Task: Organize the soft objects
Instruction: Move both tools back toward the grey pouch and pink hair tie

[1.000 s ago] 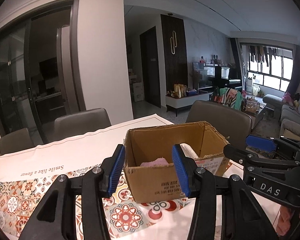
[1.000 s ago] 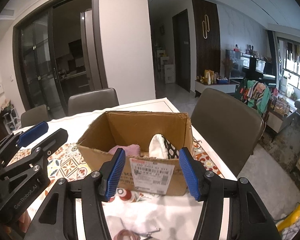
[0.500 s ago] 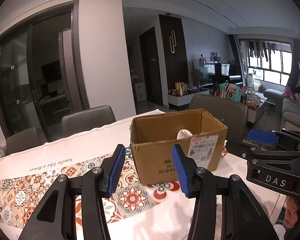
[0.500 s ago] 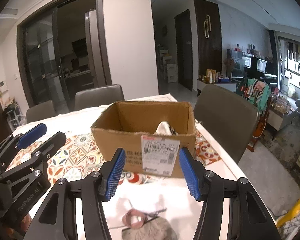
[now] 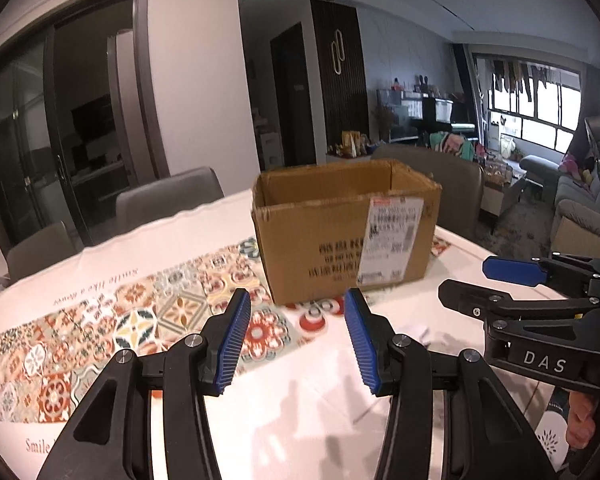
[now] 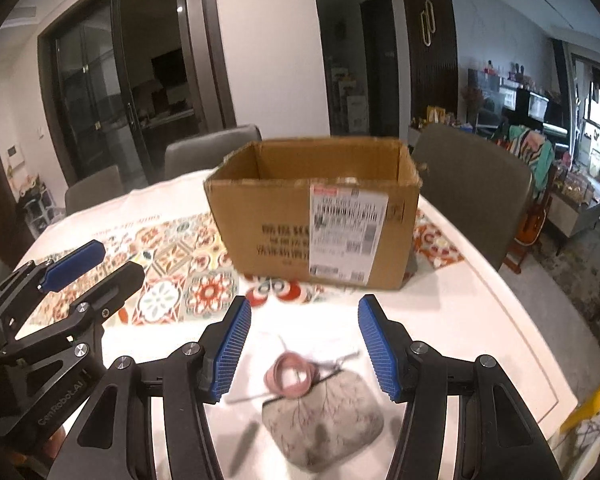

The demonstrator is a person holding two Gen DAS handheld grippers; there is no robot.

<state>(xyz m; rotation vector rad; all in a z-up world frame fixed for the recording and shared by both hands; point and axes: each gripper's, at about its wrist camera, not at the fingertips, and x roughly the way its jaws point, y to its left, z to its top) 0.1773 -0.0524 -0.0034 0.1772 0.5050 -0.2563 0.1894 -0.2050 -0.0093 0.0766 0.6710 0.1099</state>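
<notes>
An open cardboard box with a shipping label stands on the table; it also shows in the right wrist view. Its contents are hidden from here. A grey soft pouch with a pink looped band on it lies on the white cloth just below my right gripper, which is open and empty. My left gripper is open and empty, well short of the box. The right gripper also shows at the right of the left wrist view, and the left gripper at the left of the right wrist view.
The table has a white cloth with a patterned tile runner. Grey chairs stand around the far and right sides. The table's right edge drops to the floor. A yellow object is at the lower right.
Both grippers have pulled back and lowered away from the box, which now looks smaller and farther. The pouch and pink band have come into the right wrist view.
</notes>
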